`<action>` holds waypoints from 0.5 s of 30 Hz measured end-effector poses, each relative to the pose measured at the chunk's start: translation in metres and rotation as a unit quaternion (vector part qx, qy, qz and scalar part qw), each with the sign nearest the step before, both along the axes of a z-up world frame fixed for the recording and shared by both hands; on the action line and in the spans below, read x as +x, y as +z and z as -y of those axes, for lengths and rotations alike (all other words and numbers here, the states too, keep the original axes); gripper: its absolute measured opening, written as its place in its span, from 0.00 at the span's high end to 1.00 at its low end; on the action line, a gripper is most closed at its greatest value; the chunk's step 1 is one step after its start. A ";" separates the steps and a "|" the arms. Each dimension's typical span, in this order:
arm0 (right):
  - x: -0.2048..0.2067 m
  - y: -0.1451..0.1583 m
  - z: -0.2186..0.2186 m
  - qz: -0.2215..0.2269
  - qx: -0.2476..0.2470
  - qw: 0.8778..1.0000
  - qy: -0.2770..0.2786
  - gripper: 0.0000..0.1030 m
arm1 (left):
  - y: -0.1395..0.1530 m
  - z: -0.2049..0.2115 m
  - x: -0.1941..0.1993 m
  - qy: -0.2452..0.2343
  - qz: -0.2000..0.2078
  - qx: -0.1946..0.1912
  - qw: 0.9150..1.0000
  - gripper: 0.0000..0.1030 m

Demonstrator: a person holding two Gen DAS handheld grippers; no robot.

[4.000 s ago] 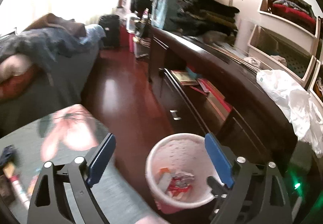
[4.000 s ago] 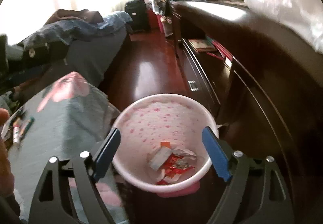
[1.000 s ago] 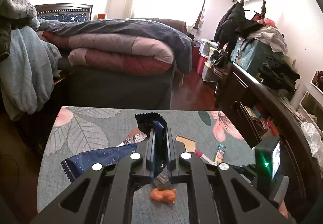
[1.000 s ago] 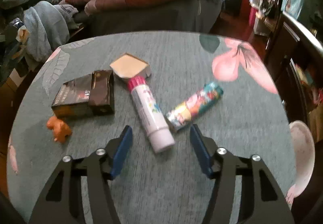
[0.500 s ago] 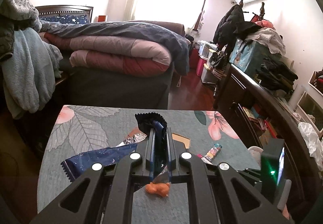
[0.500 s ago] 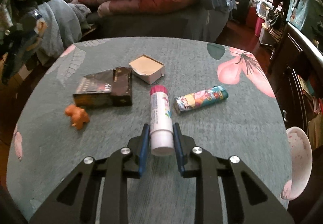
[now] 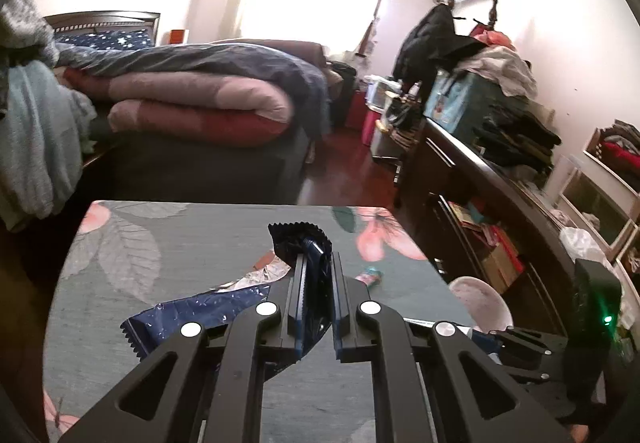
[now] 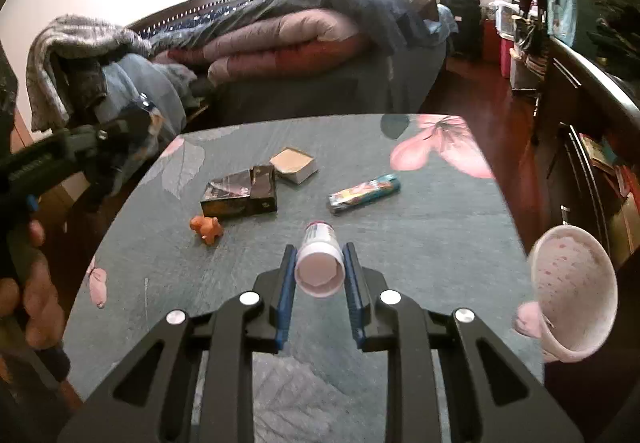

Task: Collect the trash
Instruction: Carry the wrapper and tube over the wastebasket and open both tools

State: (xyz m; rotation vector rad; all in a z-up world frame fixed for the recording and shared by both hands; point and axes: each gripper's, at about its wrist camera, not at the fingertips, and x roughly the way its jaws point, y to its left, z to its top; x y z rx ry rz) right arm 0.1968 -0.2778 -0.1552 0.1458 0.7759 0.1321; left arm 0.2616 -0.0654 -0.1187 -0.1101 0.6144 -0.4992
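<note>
Blue wrapper [image 7: 224, 309] clenched in the left tool [image 7: 316, 275]; right tool [image 8: 319, 267] grips a white tube [image 8: 320, 267] above the table [image 8: 420, 227].

The desk [image 8: 420, 243] wears grey-green cloth printed with pink flowers and pale leaves. A dark blue wrapper [image 7: 208, 309] shows silver foil inside. The tube [image 8: 320, 267] is white, pink-capped. The bin [image 8: 572, 295] is white, speckled pink.

Blown-out window backlight, fisheye-warped edges
</note>
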 end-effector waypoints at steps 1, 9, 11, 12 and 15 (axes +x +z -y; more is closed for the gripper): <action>-0.005 0.003 0.005 0.004 0.003 1.000 -0.003 0.76 | 0.001 0.006 -0.003 -0.005 0.001 -0.001 1.000 0.90; -0.038 0.014 0.052 0.023 0.019 0.999 -0.043 0.76 | 0.011 0.061 -0.017 -0.057 0.007 0.001 0.998 0.90; -0.046 0.014 0.070 0.026 0.025 0.997 -0.061 0.76 | 0.013 0.082 -0.019 -0.074 0.008 0.005 0.997 0.90; -0.050 0.013 0.079 0.027 0.028 0.997 -0.071 0.76 | 0.013 0.089 -0.020 -0.081 0.009 0.006 0.997 0.90; -0.059 0.011 0.105 0.030 0.033 0.995 -0.095 0.76 | 0.015 0.120 -0.025 -0.108 0.012 0.013 0.994 0.90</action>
